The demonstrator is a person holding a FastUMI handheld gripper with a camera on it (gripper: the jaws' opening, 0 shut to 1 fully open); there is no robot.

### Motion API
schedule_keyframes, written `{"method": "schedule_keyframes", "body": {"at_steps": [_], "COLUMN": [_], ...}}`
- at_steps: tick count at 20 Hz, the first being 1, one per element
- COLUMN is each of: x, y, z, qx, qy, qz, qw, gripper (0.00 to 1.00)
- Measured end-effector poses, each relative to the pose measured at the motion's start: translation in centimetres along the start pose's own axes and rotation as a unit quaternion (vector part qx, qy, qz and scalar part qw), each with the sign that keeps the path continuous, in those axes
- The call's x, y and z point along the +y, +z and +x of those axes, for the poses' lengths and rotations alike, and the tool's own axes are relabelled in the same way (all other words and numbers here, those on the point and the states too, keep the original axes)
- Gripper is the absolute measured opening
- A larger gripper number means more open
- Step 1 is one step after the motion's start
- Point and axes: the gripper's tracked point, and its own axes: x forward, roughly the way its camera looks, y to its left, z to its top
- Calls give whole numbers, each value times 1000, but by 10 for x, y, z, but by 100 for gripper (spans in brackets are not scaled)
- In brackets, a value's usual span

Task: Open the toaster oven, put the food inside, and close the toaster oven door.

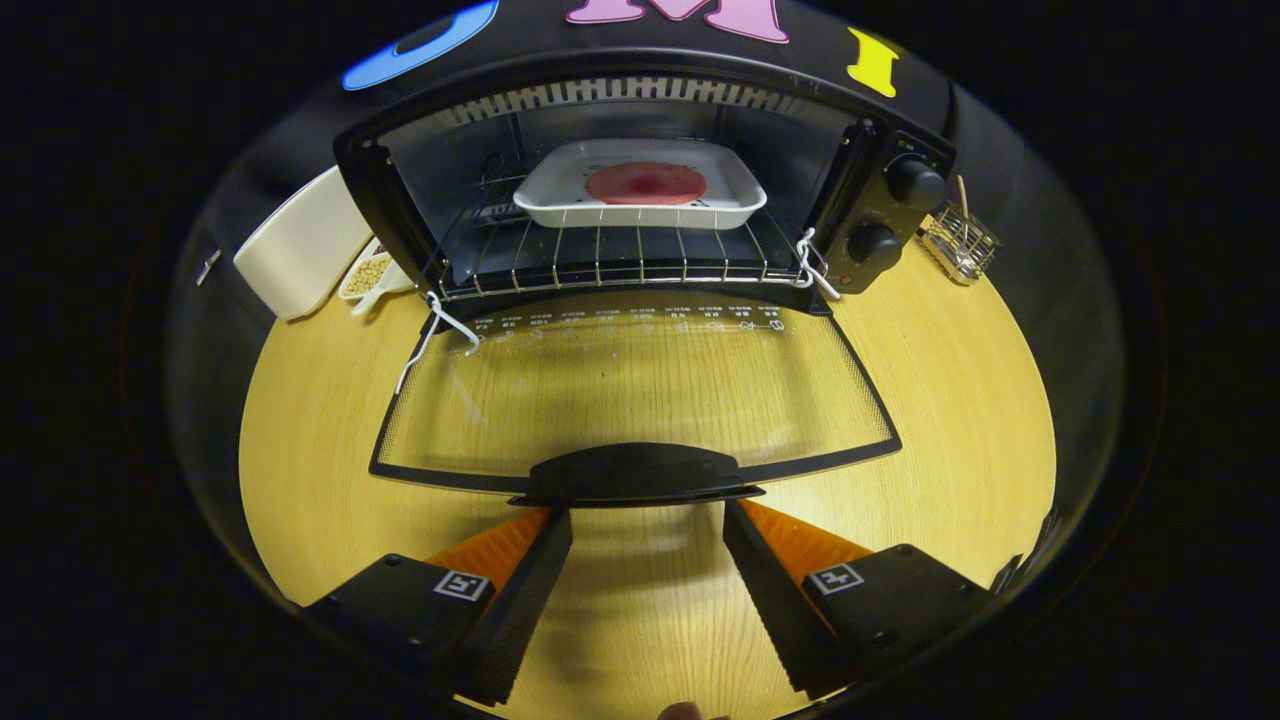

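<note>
On the tabletop [330,480], at the far left, one cream rectangular container [300,245] is seen leaning beside the toaster oven [640,190], and just next to it one small dish of pale beans [365,273] with a white spoon. One toaster oven is counted, its glass door [640,390] folded fully down and lying flat toward the gripper [647,530]. One white tray [640,195] carrying one round red piece of food [646,183] is already set on the one wire rack [610,255] inside, so only the closing is judged to remain. Two white cords are tied at the door's hinges, one at the left [440,325] and one at the right [812,262]; either could be caught when the door is swung up, and the latch might then be missed. The gripper is held wide open, empty, its two fingers spread just short of the one dark door handle [640,475], one to each side. If the handle is lifted off-centre or the fingers slip from its smooth edge, the door could be dropped back onto the tabletop, and the rack and tray could be jolted. Two control knobs [897,212] are counted on the right panel, and one small wire basket [960,242] holding sticks is seen beyond.
</note>
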Motion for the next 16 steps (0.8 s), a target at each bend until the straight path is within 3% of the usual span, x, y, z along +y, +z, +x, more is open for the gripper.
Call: {"method": "schedule_keyframes", "body": {"at_steps": [16], "x": [10], "y": [48], "z": [-59], "qx": [-111], "qy": [31], "qz": [23], "qw": [993], "gripper": [99]}}
